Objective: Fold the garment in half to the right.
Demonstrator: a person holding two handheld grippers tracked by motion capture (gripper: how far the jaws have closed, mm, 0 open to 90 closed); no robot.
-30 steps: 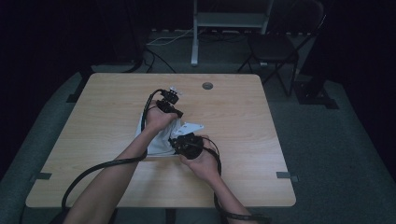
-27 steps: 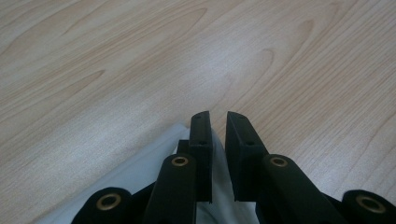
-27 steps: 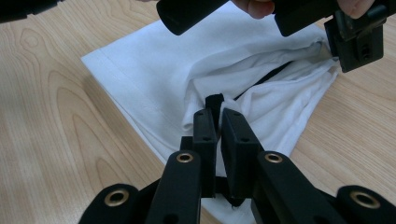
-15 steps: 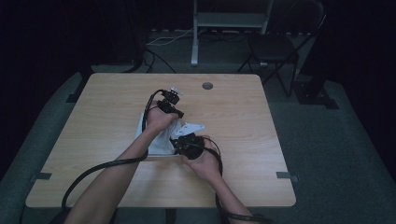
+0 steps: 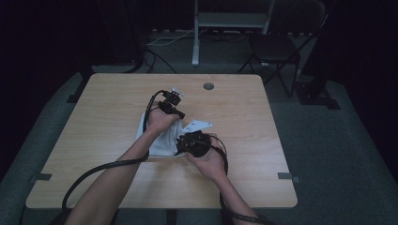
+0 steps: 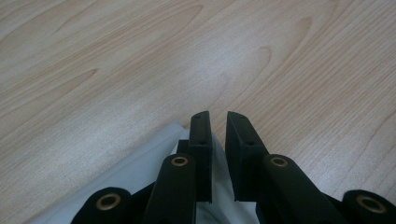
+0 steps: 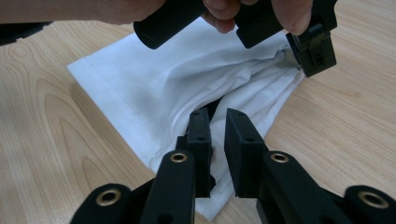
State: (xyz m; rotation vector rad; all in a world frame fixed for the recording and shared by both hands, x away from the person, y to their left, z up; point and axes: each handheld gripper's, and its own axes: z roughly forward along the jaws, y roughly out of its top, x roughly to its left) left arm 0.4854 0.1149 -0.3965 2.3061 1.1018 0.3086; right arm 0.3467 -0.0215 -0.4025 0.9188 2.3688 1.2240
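1. High view: a person works a white rectangular cotton cloth [image 5: 162, 138] at the middle of the pale wood-grain worktop [image 5: 103, 122].
2. Left claw [image 6: 215, 135], jaws nearly together, appears to pinch the cloth's far corner, likely to stretch it flat.
3. Right claw [image 7: 215, 133] nips a bunched near fold, apparently lifting it.

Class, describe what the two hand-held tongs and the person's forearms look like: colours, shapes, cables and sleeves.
Both tongs are black. The left tongs and right tongs each have two flat rectangular jaws on arms with brass-coloured rivets. In the high view, a black cable trails from the left one, and a pale three-cornered plate shows by the right one. The forearms are bare, with no sleeves.
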